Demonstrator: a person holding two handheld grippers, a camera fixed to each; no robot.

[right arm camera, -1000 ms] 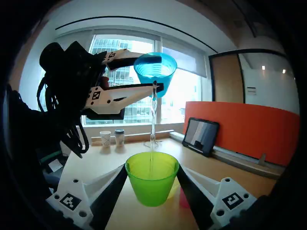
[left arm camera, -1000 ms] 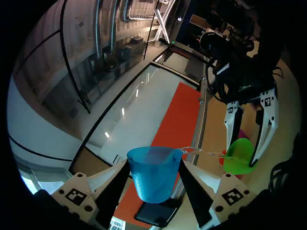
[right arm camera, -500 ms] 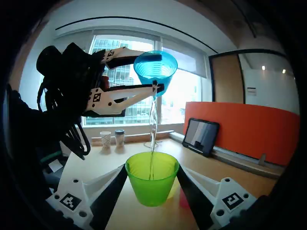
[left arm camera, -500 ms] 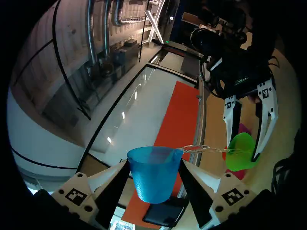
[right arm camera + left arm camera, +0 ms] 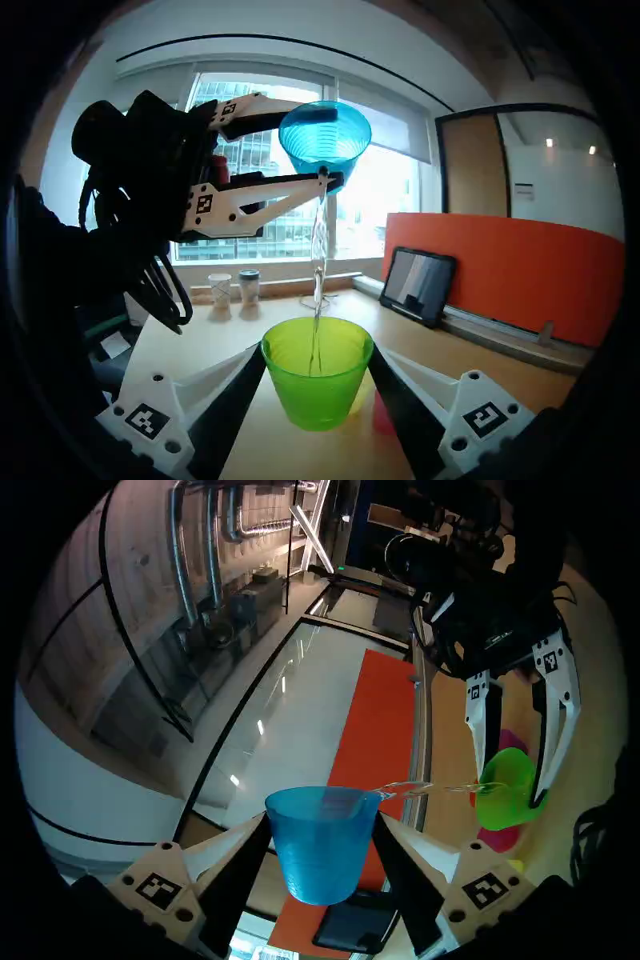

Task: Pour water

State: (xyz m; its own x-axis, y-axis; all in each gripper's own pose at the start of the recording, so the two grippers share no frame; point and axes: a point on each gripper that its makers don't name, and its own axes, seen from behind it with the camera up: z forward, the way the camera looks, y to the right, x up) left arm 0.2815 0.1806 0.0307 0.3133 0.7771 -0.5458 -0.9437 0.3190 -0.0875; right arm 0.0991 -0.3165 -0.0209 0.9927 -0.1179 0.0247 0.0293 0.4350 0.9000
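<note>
My left gripper (image 5: 322,850) is shut on a translucent blue cup (image 5: 322,842), tipped on its side. A thin stream of water (image 5: 424,787) leaves its spout and runs to the green cup (image 5: 506,790). In the right gripper view the blue cup (image 5: 325,144) hangs high in the left gripper (image 5: 298,149), and the water (image 5: 318,272) falls into the green cup (image 5: 317,381). My right gripper (image 5: 317,386) is shut on that green cup, held upright above the wooden table (image 5: 224,340). The right gripper (image 5: 518,744) also appears in the left gripper view, far right.
A dark tablet (image 5: 418,285) leans by the orange partition (image 5: 520,264) on the right. Two small cups (image 5: 233,288) stand at the window sill. A pink and a red thing (image 5: 381,417) lie on the table under the green cup. Cables (image 5: 164,296) hang from the left gripper.
The left gripper has tipped the blue cup a little further and lifted it slightly. Water keeps streaming, and the level in the green cup has risen. The green cup stays put.
</note>
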